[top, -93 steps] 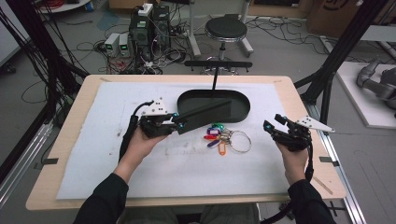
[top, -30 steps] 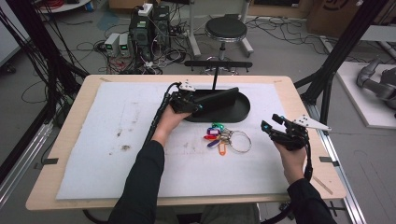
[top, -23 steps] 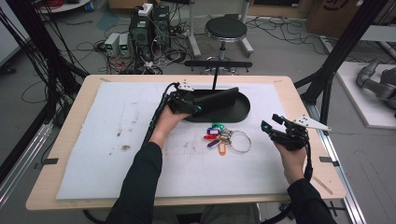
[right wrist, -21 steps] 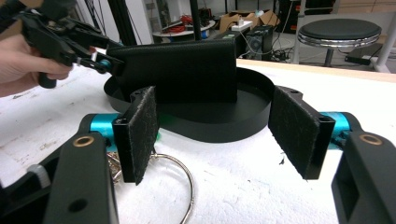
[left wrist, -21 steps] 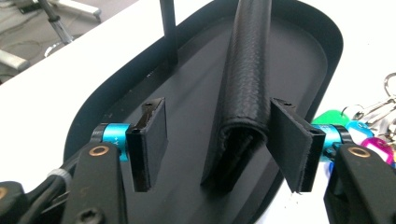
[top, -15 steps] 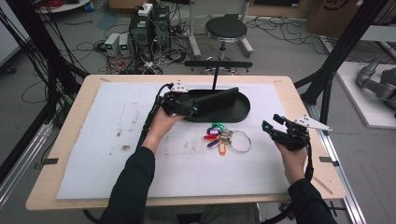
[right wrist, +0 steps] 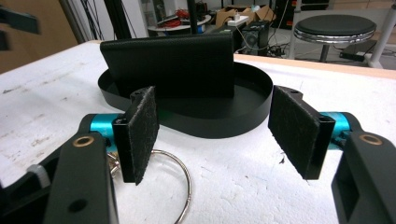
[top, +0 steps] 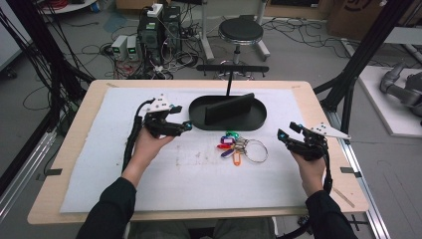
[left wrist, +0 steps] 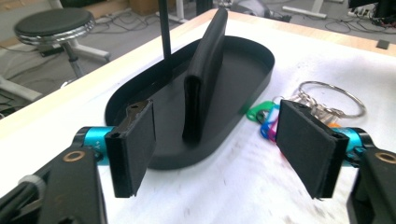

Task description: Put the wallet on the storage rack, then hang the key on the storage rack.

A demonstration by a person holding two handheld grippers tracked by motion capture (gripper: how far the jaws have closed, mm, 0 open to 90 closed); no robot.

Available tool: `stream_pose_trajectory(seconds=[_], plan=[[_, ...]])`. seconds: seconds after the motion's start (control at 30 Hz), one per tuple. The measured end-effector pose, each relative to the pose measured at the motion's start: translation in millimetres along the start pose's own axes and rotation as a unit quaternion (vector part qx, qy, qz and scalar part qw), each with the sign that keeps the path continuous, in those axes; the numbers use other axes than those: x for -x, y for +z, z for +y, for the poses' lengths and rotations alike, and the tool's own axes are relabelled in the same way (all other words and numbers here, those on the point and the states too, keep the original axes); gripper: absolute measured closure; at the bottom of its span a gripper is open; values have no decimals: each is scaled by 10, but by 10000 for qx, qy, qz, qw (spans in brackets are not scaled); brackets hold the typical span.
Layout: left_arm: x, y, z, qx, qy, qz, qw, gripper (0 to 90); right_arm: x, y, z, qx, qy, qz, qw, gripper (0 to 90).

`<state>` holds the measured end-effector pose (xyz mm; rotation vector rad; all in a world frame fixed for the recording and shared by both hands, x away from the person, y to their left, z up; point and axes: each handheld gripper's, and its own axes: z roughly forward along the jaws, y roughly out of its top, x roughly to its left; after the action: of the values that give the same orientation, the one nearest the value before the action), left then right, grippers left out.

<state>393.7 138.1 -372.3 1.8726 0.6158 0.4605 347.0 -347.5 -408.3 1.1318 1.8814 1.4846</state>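
A black oval tray point(top: 196, 115) sits at the middle back of the white mat, and a black wallet point(top: 229, 108) stands on its edge inside it. A key ring with coloured tags point(top: 238, 146) lies just in front of the tray. My left gripper point(top: 184, 127) hovers open to the left of the tray, pointing at it. In the left gripper view, the left gripper point(left wrist: 219, 149) frames the wallet point(left wrist: 203, 74), and the tags point(left wrist: 261, 116) lie to its right. My right gripper point(top: 287, 130) is open to the right of the keys. In the right gripper view, the right gripper point(right wrist: 215, 135) faces the wallet point(right wrist: 173, 65), with the ring point(right wrist: 180, 182) low on the left.
A thin black T-shaped stand point(top: 230, 82) rises from the tray's back edge. The white mat point(top: 199, 179) covers most of the wooden table point(top: 348, 199). A stool point(top: 241, 31), computers and cables stand on the floor beyond the far edge.
A second ago my left gripper was at the tray beside the wallet. It has drawn back left and toward the person, leaving the wallet standing. The right gripper has not moved.
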Motion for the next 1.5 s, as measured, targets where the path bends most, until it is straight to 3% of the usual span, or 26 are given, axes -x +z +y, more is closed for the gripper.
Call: stream_pose_trajectory(seconds=[0.13, 0.33, 0.47, 0.6, 0.7, 0.83, 1.3, 1.5], plan=[[96, -286, -152, 55, 68, 230, 9997, 260, -21, 10, 6, -6, -61, -13, 10000, 339], [163, -650, -493, 36, -312, 434, 9986, 260, -8, 2, 1, -85, -22, -6, 10000, 338], [171, -827, -695, -46, -390, 608, 9974, 260, -10, -31, 3, -61, -34, -22, 10000, 338], [135, -971, -863, 114, -630, 902, 9939, 260, -11, -60, -7, -97, -57, -50, 9999, 337], [112, -1040, -910, 183, -662, 1138, 9911, 259, -26, -82, -8, -136, -89, -86, 9998, 336], [72, -1102, -923, 257, -709, 1207, 9898, 256, -43, -95, -13, -190, -108, -78, 9997, 337], [48, -1119, -989, 80, -698, 1471, 9866, 258, -21, -45, -72, -641, -129, -57, 9978, 401], [51, -1118, -1011, 123, -797, 1446, 9862, 258, -29, 57, -99, -920, -156, 14, 9956, 448]])
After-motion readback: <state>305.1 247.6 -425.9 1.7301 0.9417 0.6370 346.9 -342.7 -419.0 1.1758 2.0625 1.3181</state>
